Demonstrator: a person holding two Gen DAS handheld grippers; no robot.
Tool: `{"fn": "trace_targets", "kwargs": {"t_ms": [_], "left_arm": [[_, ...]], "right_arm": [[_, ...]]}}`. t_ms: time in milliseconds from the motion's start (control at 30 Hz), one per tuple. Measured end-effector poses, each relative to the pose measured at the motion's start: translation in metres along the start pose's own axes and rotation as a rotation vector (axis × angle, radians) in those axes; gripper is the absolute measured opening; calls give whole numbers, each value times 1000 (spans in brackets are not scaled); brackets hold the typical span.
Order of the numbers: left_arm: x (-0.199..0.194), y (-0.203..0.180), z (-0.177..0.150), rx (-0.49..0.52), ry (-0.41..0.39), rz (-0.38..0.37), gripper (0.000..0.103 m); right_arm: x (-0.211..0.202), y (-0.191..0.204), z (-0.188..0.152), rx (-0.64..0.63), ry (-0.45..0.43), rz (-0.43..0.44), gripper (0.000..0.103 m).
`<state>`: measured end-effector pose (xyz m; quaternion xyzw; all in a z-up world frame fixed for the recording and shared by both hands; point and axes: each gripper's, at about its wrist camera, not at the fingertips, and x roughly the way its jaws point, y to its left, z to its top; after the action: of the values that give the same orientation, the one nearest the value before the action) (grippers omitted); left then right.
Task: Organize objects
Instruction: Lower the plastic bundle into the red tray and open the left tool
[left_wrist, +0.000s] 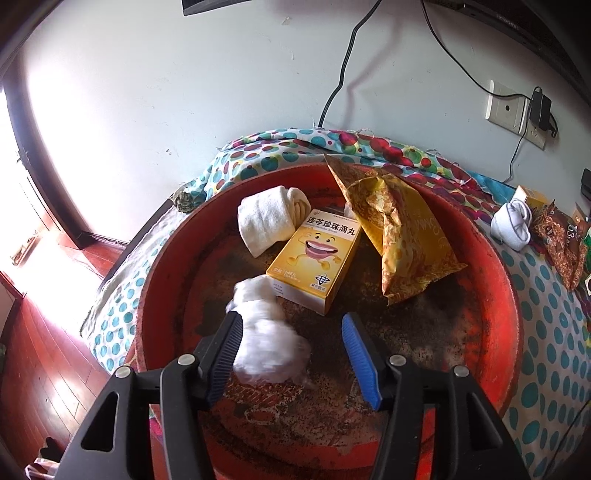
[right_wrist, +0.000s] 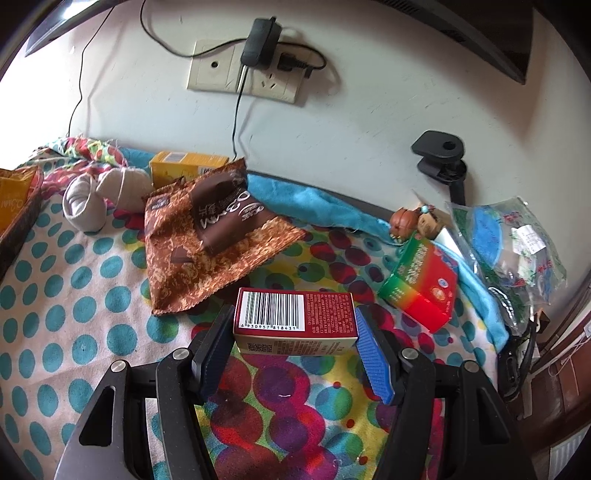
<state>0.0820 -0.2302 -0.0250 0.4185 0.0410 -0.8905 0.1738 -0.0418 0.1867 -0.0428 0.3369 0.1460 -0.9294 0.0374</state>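
left gripper hovers over the red tray with jaws apart, and a blurred white wad (soft cloth or plastic, cannot tell which) sits between them; it lies against the left finger but clear of the right blue pad, so nothing is clamped. judged step: dropping the wad into the tray. to do it well the left hand should lift straight off so the wad does not snag on the ribbed finger, and should let it settle on the bare tray floor near the yellow box rather than on top of it. already in the tray are a rolled white towel at the back left and a yellow snack bag leaning over the far rim. right gripper is clamped on a dark red box, pads pressing both short ends, barcode face up, held just above the spotted cloth. to do that part well it should keep the box level and carry it over the tray rim, which shows at the left edge of the right view, clearing the brown snack bag. a green and red box and a white sock lie loose on the cloth, apart from both grippers.
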Motion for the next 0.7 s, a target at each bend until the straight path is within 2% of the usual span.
{"fn": "trace_targets", "kwargs": {"t_ms": [200, 533, 700], "left_arm": [[-14, 1, -2, 20, -34, 10, 58], [-33, 17, -23, -12, -76, 24, 59], [-36, 20, -30, -21, -76, -36, 59]], "right_arm": [[-7, -3, 0, 6, -33, -18, 61], [-13, 8, 1, -38, -56, -51, 61], [-35, 26, 12, 5, -87, 52, 61]]}}
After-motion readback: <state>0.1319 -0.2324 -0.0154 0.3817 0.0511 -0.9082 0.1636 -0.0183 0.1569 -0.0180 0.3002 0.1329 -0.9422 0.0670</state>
